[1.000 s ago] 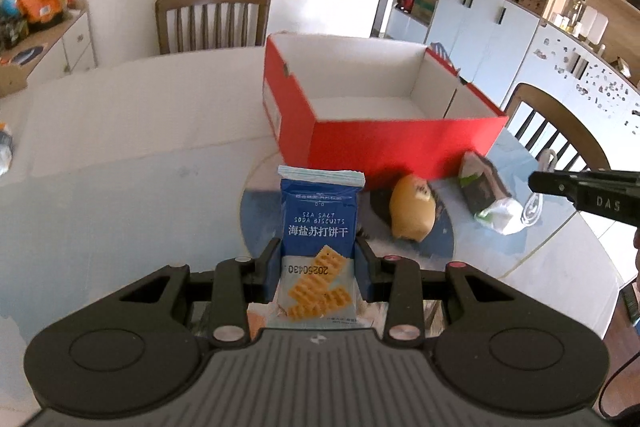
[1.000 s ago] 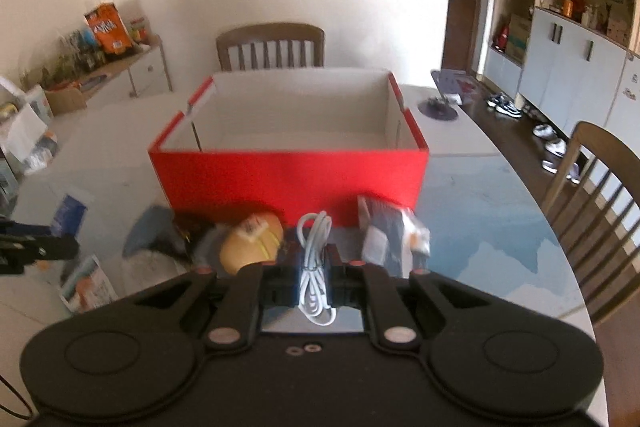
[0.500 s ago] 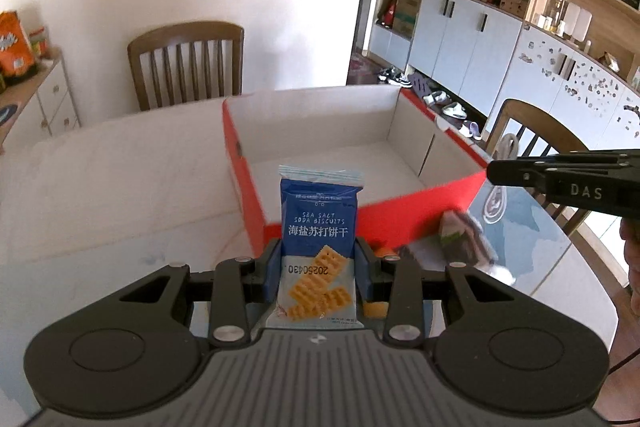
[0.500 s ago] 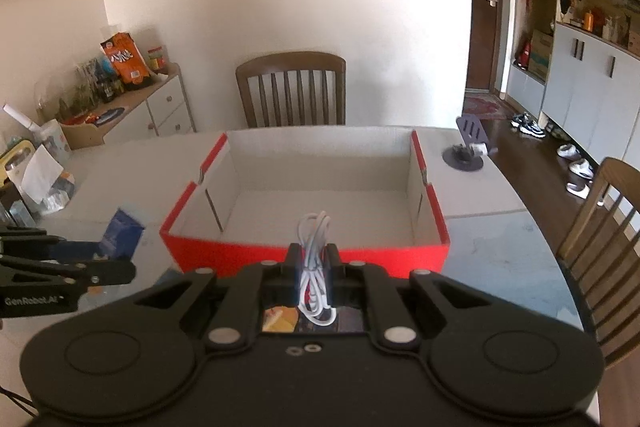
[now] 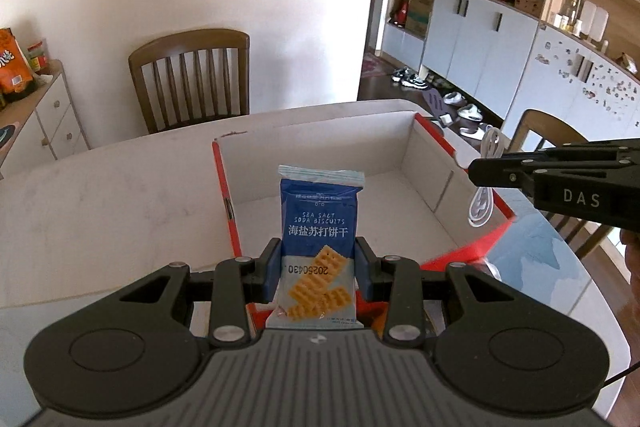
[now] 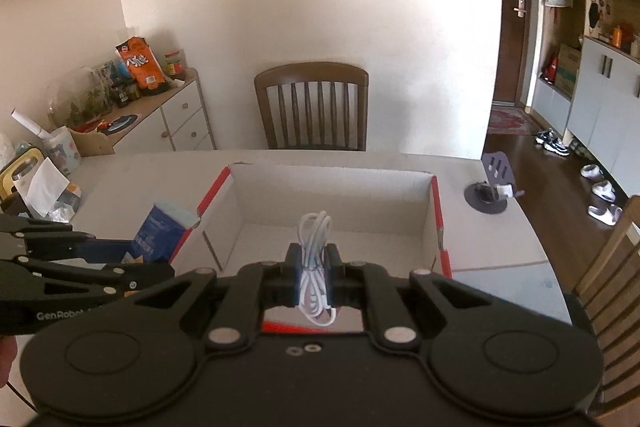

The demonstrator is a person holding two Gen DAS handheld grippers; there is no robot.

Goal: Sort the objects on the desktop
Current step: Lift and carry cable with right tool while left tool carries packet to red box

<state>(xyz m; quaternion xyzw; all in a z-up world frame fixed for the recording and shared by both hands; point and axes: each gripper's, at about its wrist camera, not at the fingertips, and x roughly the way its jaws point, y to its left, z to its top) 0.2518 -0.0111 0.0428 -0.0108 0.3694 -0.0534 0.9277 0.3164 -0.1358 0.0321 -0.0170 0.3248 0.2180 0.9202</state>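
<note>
My left gripper (image 5: 318,261) is shut on a blue packet of sea salt soda biscuits (image 5: 320,223), held upright above the near left corner of the red box (image 5: 226,187). The box is open on top, white inside, and nothing shows on its floor. My right gripper (image 6: 313,269) is shut on a coiled white cable (image 6: 315,251) and hangs over the box's near edge (image 6: 438,223). In the left wrist view the right gripper (image 5: 478,173) comes in from the right with the cable (image 5: 482,187) dangling over the box's right wall. In the right wrist view the biscuit packet (image 6: 160,231) shows left of the box.
The box stands on a pale table (image 5: 100,195) with a glass top. Wooden chairs stand at the far side (image 6: 312,107) and at the right (image 5: 548,131). A cluttered sideboard (image 6: 160,115) lies left, and a small stand (image 6: 492,187) rests on the table's far right.
Both grippers rose and moved forward from the table items to over the box, each keeping its load. The yellow item and bag in front of the box dropped out of sight.
</note>
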